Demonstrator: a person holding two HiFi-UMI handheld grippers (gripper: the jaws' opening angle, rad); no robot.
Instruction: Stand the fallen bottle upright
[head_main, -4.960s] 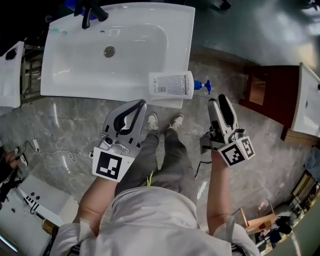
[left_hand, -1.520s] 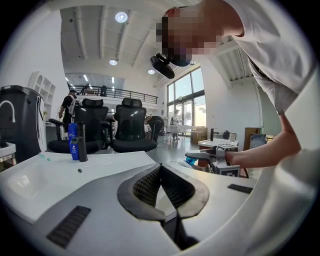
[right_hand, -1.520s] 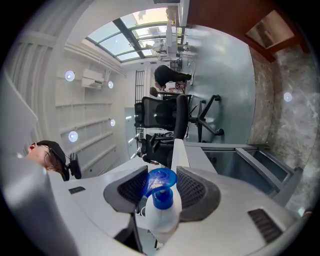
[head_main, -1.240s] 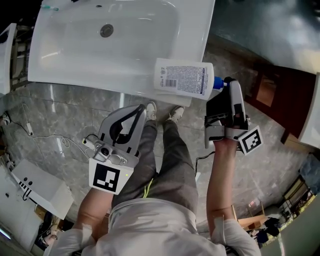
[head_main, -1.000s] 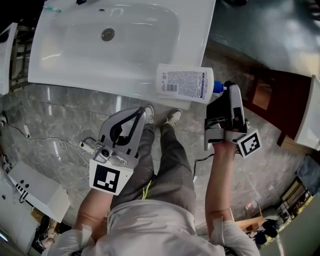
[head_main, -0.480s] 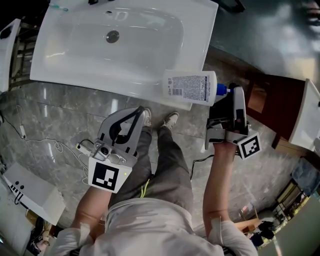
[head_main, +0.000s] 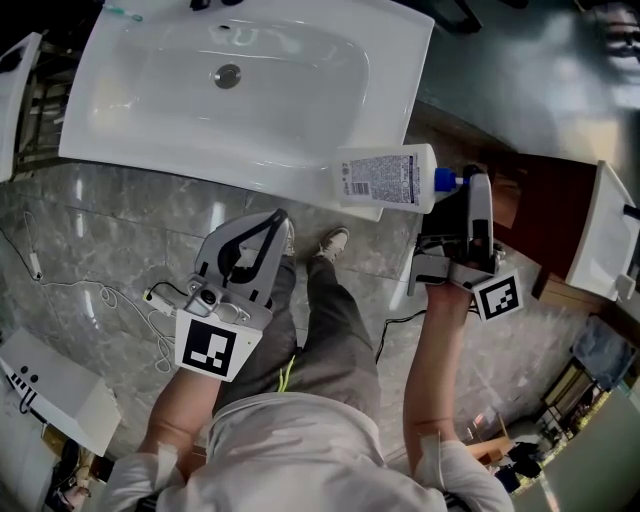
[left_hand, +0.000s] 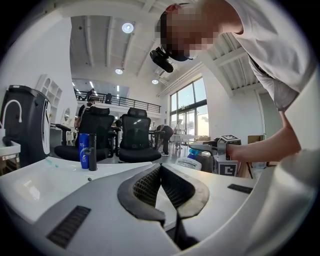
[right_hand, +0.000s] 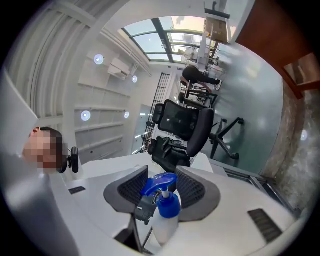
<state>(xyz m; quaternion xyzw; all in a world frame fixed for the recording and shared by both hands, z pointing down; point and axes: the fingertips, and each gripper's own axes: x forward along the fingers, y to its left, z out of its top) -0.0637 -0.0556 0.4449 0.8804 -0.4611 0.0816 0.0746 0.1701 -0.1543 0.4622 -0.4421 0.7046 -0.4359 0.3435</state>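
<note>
We found the bottle (head_main: 385, 178) lying sideways on the counter's (head_main: 405, 60) front right corner. Right hand-held gripper (right_hand: 161, 184) gaped around its blue pump. Left hand-held gripper (left_hand: 160, 169) was closed, empty, off the counter's front.

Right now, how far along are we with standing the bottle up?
Done: the right gripper has its jaws either side of the blue pump. In hand: the grasp; I cannot tell if they pinch. To do: the bottle lies on its side on the sink corner, not raised. The left gripper is shut, empty.
</note>
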